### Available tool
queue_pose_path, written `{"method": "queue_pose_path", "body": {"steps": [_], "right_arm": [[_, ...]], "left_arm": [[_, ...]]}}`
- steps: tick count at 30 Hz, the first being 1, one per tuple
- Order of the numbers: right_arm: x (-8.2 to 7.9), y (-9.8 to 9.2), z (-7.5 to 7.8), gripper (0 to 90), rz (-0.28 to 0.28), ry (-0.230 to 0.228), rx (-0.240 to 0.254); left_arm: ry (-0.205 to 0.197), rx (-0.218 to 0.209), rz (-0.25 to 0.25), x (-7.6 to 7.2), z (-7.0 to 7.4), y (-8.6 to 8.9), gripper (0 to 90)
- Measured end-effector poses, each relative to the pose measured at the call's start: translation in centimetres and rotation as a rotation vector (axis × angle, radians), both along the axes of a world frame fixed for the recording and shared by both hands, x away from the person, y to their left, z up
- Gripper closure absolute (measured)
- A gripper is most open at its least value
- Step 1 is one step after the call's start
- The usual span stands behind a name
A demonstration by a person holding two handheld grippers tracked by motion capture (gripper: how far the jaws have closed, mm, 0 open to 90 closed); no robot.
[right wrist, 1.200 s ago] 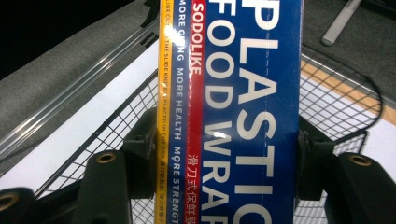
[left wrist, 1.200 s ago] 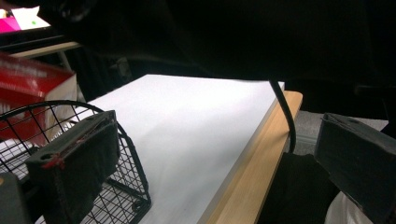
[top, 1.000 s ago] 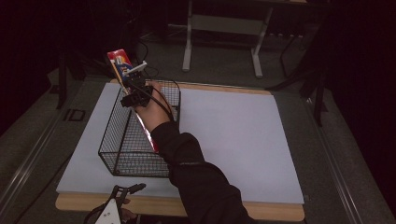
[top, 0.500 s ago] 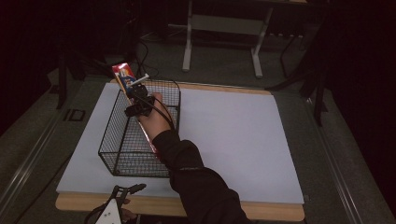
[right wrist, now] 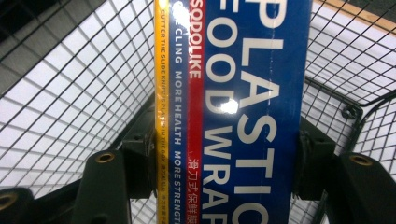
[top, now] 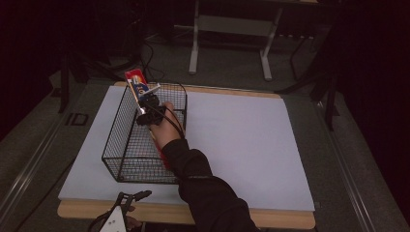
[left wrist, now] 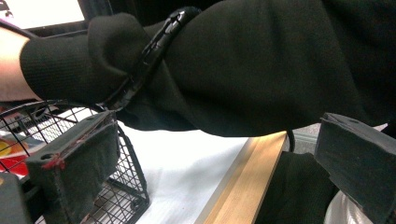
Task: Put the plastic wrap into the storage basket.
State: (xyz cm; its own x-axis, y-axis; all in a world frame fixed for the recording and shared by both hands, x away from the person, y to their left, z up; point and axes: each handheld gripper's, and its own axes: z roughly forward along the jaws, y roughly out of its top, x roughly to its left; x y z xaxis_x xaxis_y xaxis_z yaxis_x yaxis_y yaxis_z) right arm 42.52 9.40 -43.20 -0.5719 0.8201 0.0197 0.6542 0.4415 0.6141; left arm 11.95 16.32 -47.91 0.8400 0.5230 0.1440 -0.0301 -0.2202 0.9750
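Item: plastic wrap box (right wrist: 233, 112), blue, red and yellow. Clamped crosswise between jaws of right gripper (top: 145, 104), pads pressing its two long sides. Position: over far end of wire basket (top: 126, 145), near table's (top: 241, 145) far left corner. Long axis steeply tilted; upper end points up and away, above basket rim. Left gripper (left wrist: 205, 154): jaws apart, nothing held, at table's near edge.

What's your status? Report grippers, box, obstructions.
Right gripper shut on plastic wrap box, over wire basket. Left gripper open, idle at table edge. Nothing blocking.
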Motion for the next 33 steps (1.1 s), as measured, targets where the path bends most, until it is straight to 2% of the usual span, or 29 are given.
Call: {"method": "queue_pose_path", "body": {"steps": [11, 14, 17, 22, 23, 24, 27, 28, 30, 31, 33], "right_arm": [[0.0, -0.3, -0.1, 37.3, 0.011, -0.001, 0.013], [0.0, -0.3, -0.1, 31.4, 0.024, 0.013, 0.014], [0.0, -0.6, 0.3, 28.4, 0.022, 0.014, 0.046], [-0.4, -1.2, 1.1, 21.6, 0.052, 0.006, 0.066], [-0.7, -1.7, 1.5, 13.9, 0.092, 0.004, 0.09], [-1.1, -2.1, 1.8, 12.8, 0.128, -0.005, 0.095], [-1.6, -2.6, 2.2, 11.5, 0.157, -0.026, 0.09], [-1.8, -3.0, 2.4, 11.5, 0.163, -0.03, 0.111], [-2.1, -3.7, 3.0, 11.5, 0.175, -0.054, 0.119], [-2.5, -4.5, 3.4, 12.2, 0.184, -0.059, 0.147], [-2.6, -4.9, 3.6, 13.3, 0.192, -0.052, 0.157]], "left_arm": [[0.003, 0.006, -0.004, 0.0, 0.0, -0.1, 0.7], [0.002, 0.007, -0.007, 0.0, 0.0, -0.1, 0.7], [0.004, 0.008, -0.007, 0.0, 0.0, -0.1, 0.7], [0.006, 0.01, -0.007, 0.0, -0.1, -0.1, 0.7], [0.006, 0.011, -0.007, 0.0, -0.1, -0.1, 0.7], [0.005, 0.011, -0.007, 0.0, -0.1, -0.2, 0.7], [0.006, 0.014, -0.007, 0.0, -0.1, -0.2, 0.6], [0.006, 0.015, -0.007, 0.1, -0.1, -0.2, 0.7], [0.009, 0.018, -0.006, 0.1, -0.2, -0.2, 0.7], [0.011, 0.019, -0.006, 0.1, -0.2, -0.3, 0.7], [0.012, 0.019, -0.006, 0.1, -0.2, -0.3, 0.7]]}}
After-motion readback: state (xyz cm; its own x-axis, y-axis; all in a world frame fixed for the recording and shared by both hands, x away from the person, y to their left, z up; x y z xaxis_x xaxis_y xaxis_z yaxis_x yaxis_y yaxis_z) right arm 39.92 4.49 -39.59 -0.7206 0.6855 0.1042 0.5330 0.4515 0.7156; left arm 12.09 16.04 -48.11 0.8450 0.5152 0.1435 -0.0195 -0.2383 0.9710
